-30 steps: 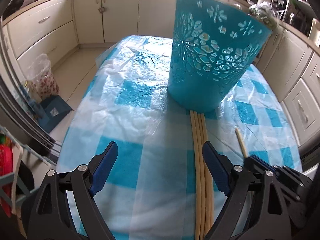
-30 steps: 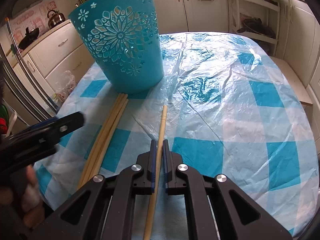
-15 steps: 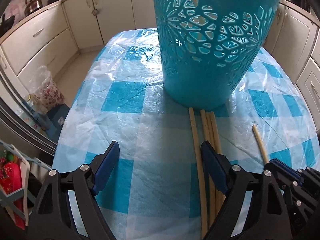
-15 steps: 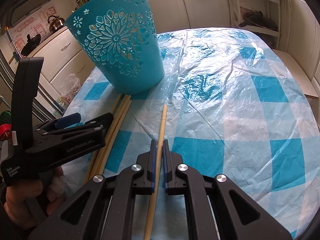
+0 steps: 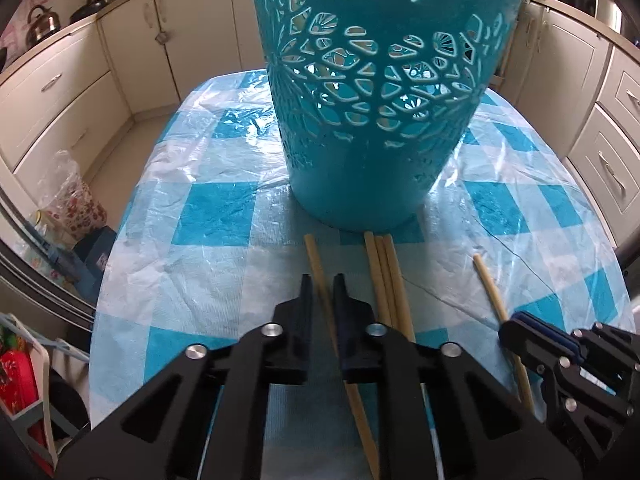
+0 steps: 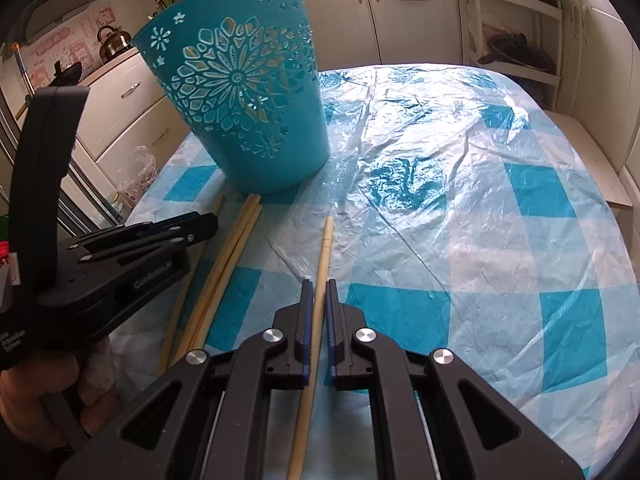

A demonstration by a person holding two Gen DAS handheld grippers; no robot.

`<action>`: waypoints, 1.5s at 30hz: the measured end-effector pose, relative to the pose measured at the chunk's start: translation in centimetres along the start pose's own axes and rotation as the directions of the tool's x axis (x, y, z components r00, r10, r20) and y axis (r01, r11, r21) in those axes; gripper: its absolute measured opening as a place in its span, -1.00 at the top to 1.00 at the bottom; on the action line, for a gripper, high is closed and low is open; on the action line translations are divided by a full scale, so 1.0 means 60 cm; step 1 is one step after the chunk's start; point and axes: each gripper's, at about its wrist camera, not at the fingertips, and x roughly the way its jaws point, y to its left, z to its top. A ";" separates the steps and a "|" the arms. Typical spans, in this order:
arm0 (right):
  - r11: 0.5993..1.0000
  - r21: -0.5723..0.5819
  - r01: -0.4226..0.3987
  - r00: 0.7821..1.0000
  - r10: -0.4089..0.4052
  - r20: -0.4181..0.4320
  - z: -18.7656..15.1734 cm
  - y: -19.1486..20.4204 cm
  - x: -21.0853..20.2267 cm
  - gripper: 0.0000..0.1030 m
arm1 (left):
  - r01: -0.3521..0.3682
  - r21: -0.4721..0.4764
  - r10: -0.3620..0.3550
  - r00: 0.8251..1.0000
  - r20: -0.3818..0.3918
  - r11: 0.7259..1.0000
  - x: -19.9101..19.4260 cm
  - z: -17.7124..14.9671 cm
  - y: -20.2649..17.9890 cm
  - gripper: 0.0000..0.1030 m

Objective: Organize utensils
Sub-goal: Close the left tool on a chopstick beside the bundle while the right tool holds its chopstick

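A tall teal cut-out basket (image 5: 380, 120) (image 6: 248, 112) stands on the checked tablecloth (image 6: 480, 208). In front of it lie pale wooden chopsticks. My left gripper (image 5: 323, 280) (image 6: 208, 220) has its jaws closing on a single chopstick (image 5: 314, 256), pads against its sides. Just right of it, three chopsticks (image 5: 386, 272) (image 6: 236, 248) lie together on the cloth. My right gripper (image 6: 318, 286) (image 5: 520, 320) is shut on another single chopstick (image 6: 326, 248) (image 5: 490, 284), which rests on the table and points toward the basket.
Clear plastic sheeting covers the cloth, which is bare to the right (image 6: 500, 280). A hand (image 6: 40, 392) holds the left gripper. Cream cabinets (image 5: 60, 92) ring the table, with a kettle (image 5: 40, 24) on the counter and a plastic bag (image 5: 72, 196) on the floor.
The left gripper shifted right over one chopstick, now apart from the bundle, and its wide-open jaws came together on it. The right gripper stayed still, shut on its chopstick.
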 end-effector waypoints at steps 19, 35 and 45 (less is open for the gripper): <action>1.000 -0.005 0.012 1.000 -0.012 0.020 -0.005 0.006 -0.004 0.86 | -0.009 -0.004 0.009 1.000 0.000 1.000 0.002 -0.003 0.001 0.83; 0.998 -0.042 0.046 0.999 -0.045 0.029 -0.004 0.015 0.000 0.86 | -0.013 0.001 0.013 0.999 0.041 1.000 0.001 -0.011 -0.004 0.81; 0.994 -0.079 0.069 0.997 -0.066 0.038 -0.006 0.022 -0.001 0.86 | -0.034 -0.003 0.034 0.999 0.037 0.999 0.002 -0.012 -0.008 0.74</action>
